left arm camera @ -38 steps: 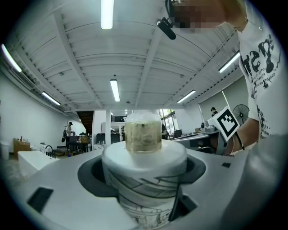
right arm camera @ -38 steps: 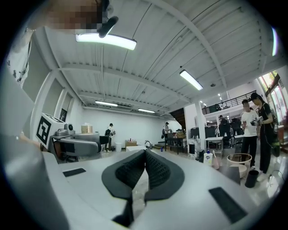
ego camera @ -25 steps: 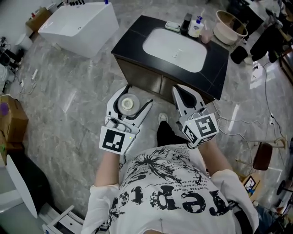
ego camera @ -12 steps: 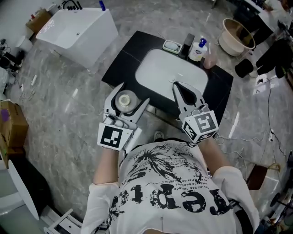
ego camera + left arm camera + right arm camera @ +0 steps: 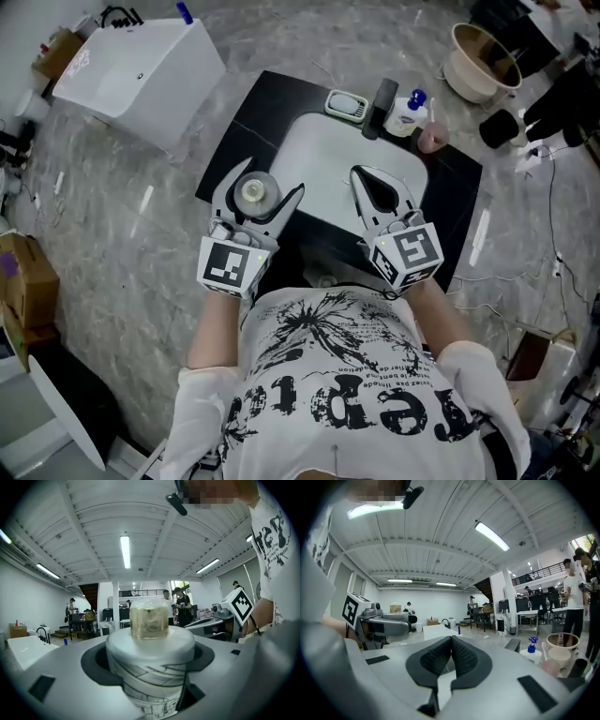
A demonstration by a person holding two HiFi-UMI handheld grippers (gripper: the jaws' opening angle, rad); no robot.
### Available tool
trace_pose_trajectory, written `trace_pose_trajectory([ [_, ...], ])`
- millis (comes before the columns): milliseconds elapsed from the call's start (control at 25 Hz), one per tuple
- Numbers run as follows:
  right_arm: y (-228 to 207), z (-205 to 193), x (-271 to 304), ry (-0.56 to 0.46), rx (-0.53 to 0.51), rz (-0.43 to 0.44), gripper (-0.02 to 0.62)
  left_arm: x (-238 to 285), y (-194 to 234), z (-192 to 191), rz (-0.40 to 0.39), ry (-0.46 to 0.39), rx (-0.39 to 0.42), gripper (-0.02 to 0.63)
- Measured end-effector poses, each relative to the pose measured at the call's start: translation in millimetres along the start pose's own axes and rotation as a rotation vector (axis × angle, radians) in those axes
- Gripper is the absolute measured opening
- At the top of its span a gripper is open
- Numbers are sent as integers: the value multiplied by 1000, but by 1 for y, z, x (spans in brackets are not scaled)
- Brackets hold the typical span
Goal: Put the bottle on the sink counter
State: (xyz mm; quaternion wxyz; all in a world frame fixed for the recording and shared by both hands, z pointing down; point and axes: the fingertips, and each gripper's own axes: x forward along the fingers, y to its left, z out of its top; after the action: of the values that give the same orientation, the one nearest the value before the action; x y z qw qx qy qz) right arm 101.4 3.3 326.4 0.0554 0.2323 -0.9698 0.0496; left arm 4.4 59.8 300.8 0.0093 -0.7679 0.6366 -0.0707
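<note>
A white bottle (image 5: 254, 192) with a clear cap (image 5: 149, 618) stands upright between the jaws of my left gripper (image 5: 256, 194), which is shut on it. In the head view it hangs above the left front part of the black sink counter (image 5: 246, 119), beside the white basin (image 5: 330, 161). My right gripper (image 5: 377, 186) is shut with nothing in it, its black pads (image 5: 451, 656) pressed together, over the basin's front right. In the left gripper view the bottle (image 5: 150, 665) fills the middle.
At the counter's back stand a soap dish (image 5: 345, 104), a black faucet (image 5: 380, 97), a blue-capped spray bottle (image 5: 407, 113) and a pink cup (image 5: 432, 139). A white tub (image 5: 141, 72) sits to the left, a beige basin (image 5: 480, 58) at the back right. People stand far off.
The view has closed in on the sink counter: both grippers now hang over it, where a second ago they were above the floor in front. The left still holds the bottle.
</note>
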Motion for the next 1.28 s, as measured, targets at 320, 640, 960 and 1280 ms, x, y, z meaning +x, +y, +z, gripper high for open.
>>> trace_pose_trajectory([
  [320,-35,3,92,28,15,-152,14,91,83,-23,-184,28,11,349],
  [640,-70,-11,192,72,68,-301,15,184,153,-71,-390,42,1,350],
  [960,-122,-47,261,95,95,-430,15,271,191,-144,-523,111,-28,350],
  [1280,-164,-91,301,127,120,-481,15,337,212,-213,-549,186,-44,350],
])
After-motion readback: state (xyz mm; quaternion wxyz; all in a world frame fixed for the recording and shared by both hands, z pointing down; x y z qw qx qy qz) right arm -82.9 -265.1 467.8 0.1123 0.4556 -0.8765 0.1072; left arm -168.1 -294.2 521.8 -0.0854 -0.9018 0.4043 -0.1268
